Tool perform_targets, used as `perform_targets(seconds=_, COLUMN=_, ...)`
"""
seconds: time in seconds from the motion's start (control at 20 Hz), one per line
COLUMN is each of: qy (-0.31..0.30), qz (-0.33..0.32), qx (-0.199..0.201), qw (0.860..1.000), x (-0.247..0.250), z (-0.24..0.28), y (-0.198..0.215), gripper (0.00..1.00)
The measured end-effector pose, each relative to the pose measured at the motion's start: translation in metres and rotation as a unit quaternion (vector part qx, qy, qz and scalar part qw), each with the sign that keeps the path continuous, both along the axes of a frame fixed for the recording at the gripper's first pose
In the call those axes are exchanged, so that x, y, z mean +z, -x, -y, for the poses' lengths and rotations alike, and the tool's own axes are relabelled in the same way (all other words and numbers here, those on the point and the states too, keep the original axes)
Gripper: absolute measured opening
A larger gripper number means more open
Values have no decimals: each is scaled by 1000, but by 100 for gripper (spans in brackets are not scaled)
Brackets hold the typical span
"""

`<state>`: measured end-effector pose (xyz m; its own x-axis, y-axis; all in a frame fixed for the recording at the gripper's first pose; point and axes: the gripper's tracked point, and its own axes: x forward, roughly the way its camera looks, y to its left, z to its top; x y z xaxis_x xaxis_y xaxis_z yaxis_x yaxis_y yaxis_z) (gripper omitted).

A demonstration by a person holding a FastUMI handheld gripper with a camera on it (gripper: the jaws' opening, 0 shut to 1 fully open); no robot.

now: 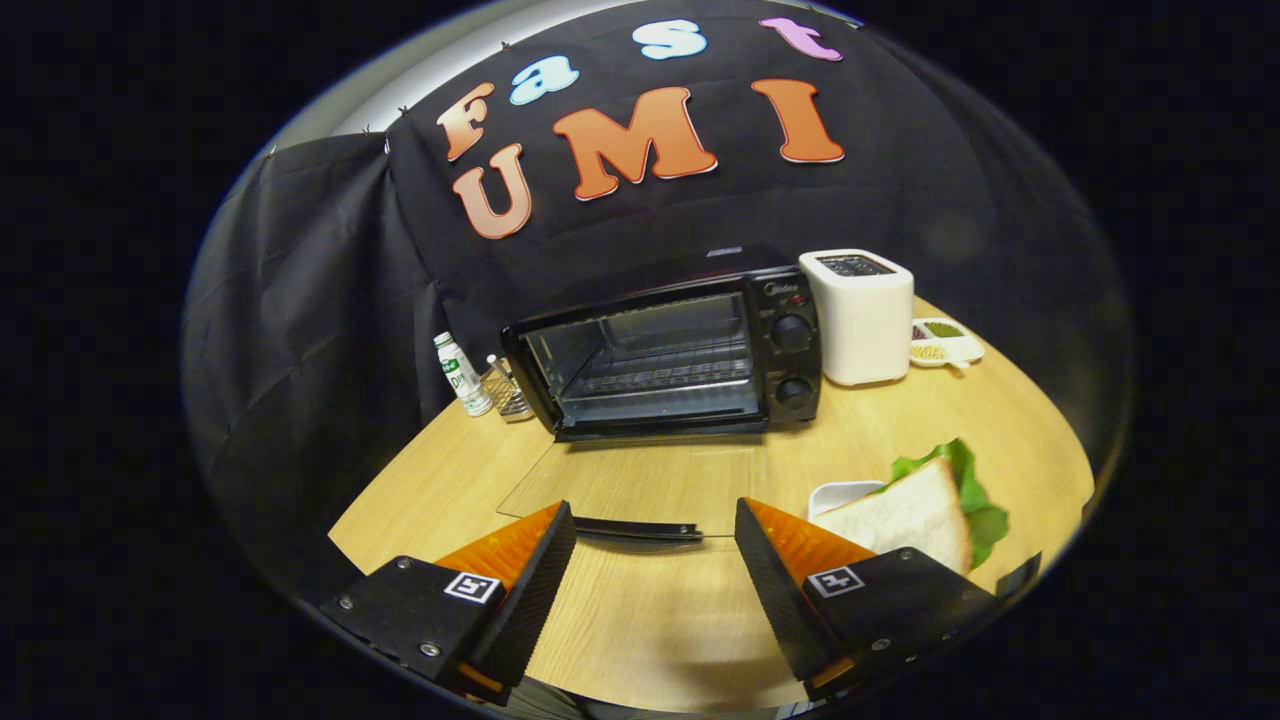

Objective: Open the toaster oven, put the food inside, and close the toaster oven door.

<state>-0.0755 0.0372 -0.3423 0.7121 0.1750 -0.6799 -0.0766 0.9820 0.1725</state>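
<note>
The toaster oven [680, 350] stands at twelve o'clock on the worktop [640, 620], its glass door [640, 485] folded flat toward the gripper [655, 530], whose jaws are spread apart, holding nothing. A small bottle [461, 374] sits at ten o'clock, a white toaster [860, 315] at one, the sandwich [925, 510] at three.

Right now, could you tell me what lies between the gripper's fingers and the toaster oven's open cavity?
In the gripper view, the open gripper faces the toaster oven. Between them lies the oven's lowered glass door, flat over the wooden table, its dark handle just ahead of the fingers.
</note>
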Motion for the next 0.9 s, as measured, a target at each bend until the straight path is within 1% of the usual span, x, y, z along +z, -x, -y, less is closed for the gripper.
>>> perform_targets(seconds=0.1, qy=-1, qz=4, qx=-9, qw=1000, x=17, z=20, y=-4, gripper=96)
perform_targets(seconds=0.3, qy=25, qz=5, qx=-30, qw=999, x=38, z=65, y=-9, gripper=96)
perform_targets(seconds=0.45, qy=29, qz=-7, qx=-31, qw=999, x=44, z=82, y=-6, gripper=96)
perform_targets(seconds=0.6, qy=29, qz=-40, qx=-33, qw=998, x=27, z=96, y=0, gripper=96)
perform_targets(seconds=0.75, qy=5, qz=-79, qx=-60, qw=995, x=7, z=114, y=2, gripper=95)
perform_targets(seconds=0.9, qy=-17, qz=-93, qx=-78, qw=992, x=-6, z=123, y=4, gripper=94)
